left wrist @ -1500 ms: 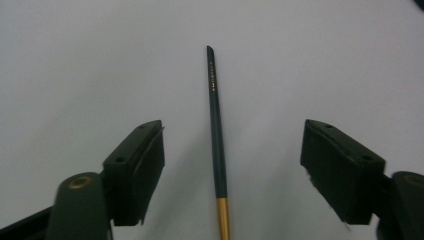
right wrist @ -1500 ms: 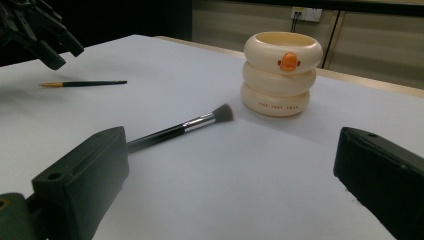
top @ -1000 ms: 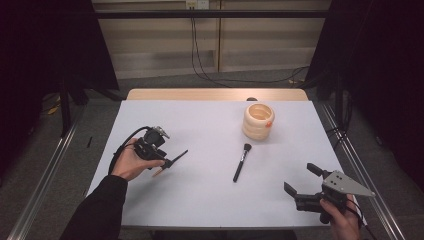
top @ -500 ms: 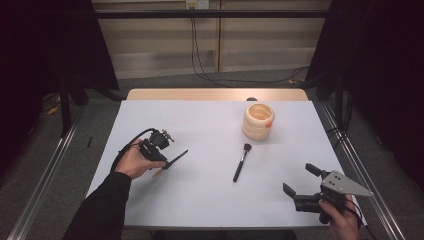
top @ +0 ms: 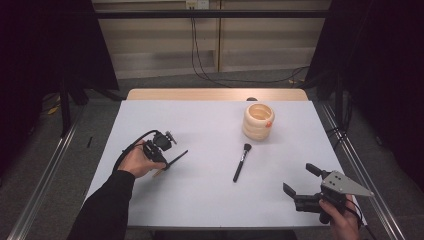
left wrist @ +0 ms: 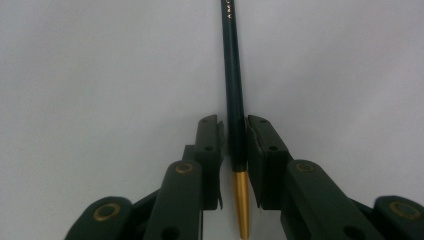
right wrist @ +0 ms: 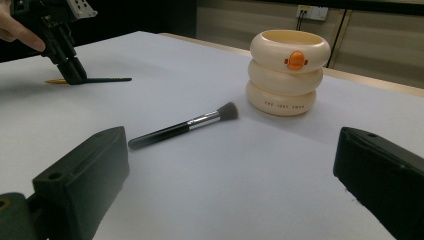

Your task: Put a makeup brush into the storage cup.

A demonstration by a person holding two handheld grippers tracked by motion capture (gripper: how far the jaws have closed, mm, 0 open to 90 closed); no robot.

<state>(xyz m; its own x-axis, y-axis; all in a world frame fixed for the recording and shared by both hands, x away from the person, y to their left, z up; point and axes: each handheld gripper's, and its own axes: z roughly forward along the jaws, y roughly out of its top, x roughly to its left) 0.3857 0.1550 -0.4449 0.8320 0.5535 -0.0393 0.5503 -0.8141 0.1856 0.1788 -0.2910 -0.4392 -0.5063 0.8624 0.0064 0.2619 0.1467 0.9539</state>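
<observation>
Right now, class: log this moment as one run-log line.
left gripper: jaws just closing, clamped on dark pencil | right gripper: open, idle | makeup brush: lying loose | cream holder: upright

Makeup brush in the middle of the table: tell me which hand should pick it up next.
Right, probably. The right tool is open and empty, with the makeup brush just ahead of its jaws. The left tool has just been closing on the dark pencil, so it is occupied.

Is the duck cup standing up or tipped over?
Standing up: the duck cup sits flat on the table, its open mouth facing up.
</observation>
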